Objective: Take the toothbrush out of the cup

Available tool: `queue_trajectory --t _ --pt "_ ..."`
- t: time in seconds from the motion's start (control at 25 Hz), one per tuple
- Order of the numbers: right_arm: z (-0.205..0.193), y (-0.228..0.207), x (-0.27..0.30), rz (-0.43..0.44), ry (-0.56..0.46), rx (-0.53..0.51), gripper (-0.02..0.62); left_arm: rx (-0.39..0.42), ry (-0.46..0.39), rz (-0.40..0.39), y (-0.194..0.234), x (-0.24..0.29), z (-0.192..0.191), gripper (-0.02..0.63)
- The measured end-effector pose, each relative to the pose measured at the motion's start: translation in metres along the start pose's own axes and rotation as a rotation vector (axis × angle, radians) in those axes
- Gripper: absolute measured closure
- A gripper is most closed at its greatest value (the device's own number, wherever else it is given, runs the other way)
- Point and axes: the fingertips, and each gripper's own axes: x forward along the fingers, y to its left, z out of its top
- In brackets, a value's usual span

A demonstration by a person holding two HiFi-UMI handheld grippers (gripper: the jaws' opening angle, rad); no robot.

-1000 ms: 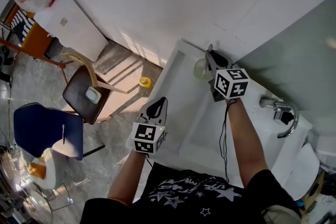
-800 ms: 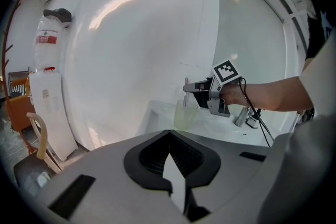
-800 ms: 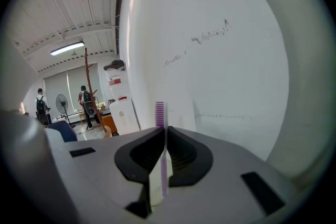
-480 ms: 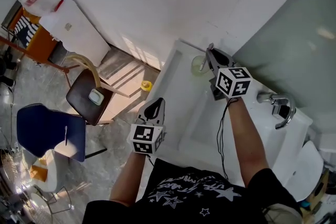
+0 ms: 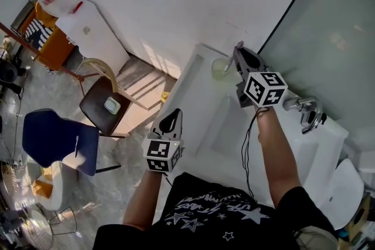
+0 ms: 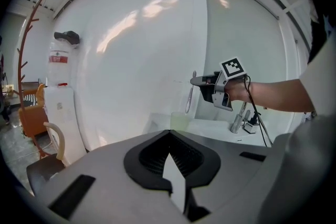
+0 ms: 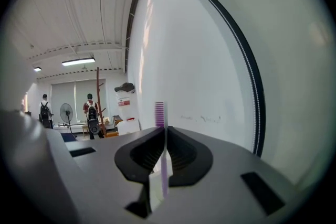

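A purple toothbrush [image 7: 159, 113] stands upright between the pads of my right gripper [image 7: 164, 136], bristles on top. That gripper [image 5: 237, 57] is shut on it above the pale translucent cup [image 5: 221, 69], which sits on the sink's far left corner. In the left gripper view the brush handle [image 6: 188, 99] hangs from the right gripper [image 6: 195, 81], its lower end just over the cup [image 6: 179, 122]. My left gripper [image 5: 174, 116] hovers off the sink's left side, shut and empty, and points toward the cup [image 6: 169, 134].
The white sink [image 5: 202, 99] has a chrome faucet [image 5: 304, 111] at the right, below a mirror. A brown chair [image 5: 105, 105], a blue chair [image 5: 55, 140] and a water dispenser [image 5: 88, 26] stand on the floor at left. People [image 7: 92, 113] stand far off.
My right gripper has risen with the toothbrush, drawing it up from the cup. The left gripper has lifted a little as well.
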Motion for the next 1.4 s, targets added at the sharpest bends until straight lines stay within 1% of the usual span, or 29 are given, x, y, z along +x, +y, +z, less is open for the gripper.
queue_trajectory --t 0.24,0.32,0.44,0.88,1.2,1.4 --pt "0.012 0.02 -0.044 0.054 -0.034 -0.001 0.569 0.009 -0.029 0.02 -0.029 -0.024 0.002 0.591" --pt "0.012 0.027 -0.064 0.073 -0.042 0.006 0.569 0.021 -0.037 0.025 -0.042 -0.034 0.0 0.591" --pt "0.008 0.036 -0.094 0.099 -0.045 0.017 0.569 0.009 -0.041 0.024 -0.065 -0.049 -0.002 0.591" --pt "-0.026 0.055 -0.188 0.159 -0.008 0.087 0.569 0.035 -0.066 0.043 -0.138 -0.101 -0.018 0.591" --pt "-0.049 0.07 -0.262 0.197 0.015 0.072 0.569 0.025 -0.083 0.044 -0.187 -0.136 -0.037 0.591" --pt "-0.061 0.073 -0.301 0.21 0.041 0.067 0.571 0.043 -0.085 0.041 -0.218 -0.157 -0.046 0.591"
